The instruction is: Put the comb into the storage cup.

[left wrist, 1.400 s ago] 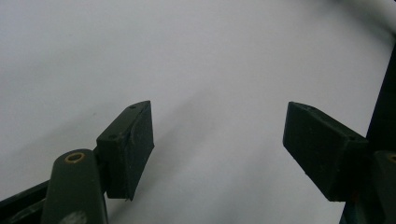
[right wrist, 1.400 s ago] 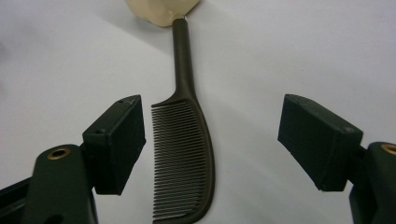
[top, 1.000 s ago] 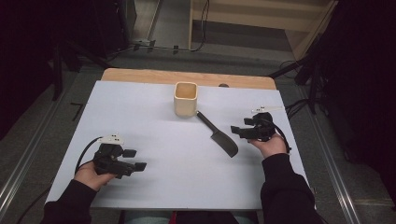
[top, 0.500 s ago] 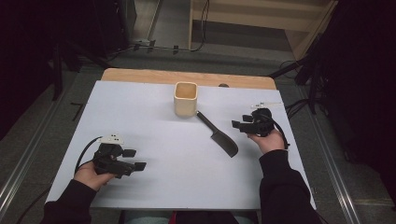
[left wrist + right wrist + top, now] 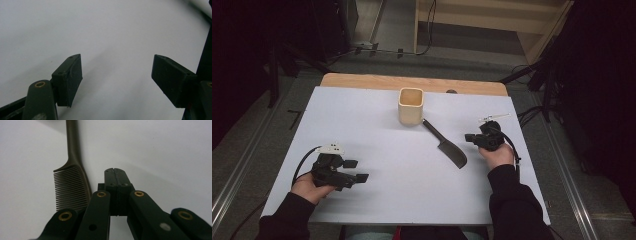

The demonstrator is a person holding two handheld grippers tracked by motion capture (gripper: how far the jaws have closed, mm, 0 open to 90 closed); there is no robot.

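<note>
A black comb point(image 5: 447, 147) lies on the white table top point(image 5: 362, 120), its handle pointing toward a tan square cup point(image 5: 411, 106). My right gripper point(image 5: 469, 137) sits just right of the comb's toothed end. Its jaws have just been closing and now meet, with nothing between them. In the right gripper view the shut gripper point(image 5: 115, 171) rests beside the comb point(image 5: 71, 187), whose teeth face away from it. My left gripper point(image 5: 357, 170) lies at the front left, open and empty. The left gripper view has its open gripper point(image 5: 117, 67) over bare table.
A wooden strip point(image 5: 412, 82) runs along the table's far edge behind the cup. Cables trail from both grippers. Dark floor, a metal rail point(image 5: 242, 165) and black stands surround the table.
The right gripper's jaws have closed from open to shut beside the comb. The left hand and the comb have not moved.
</note>
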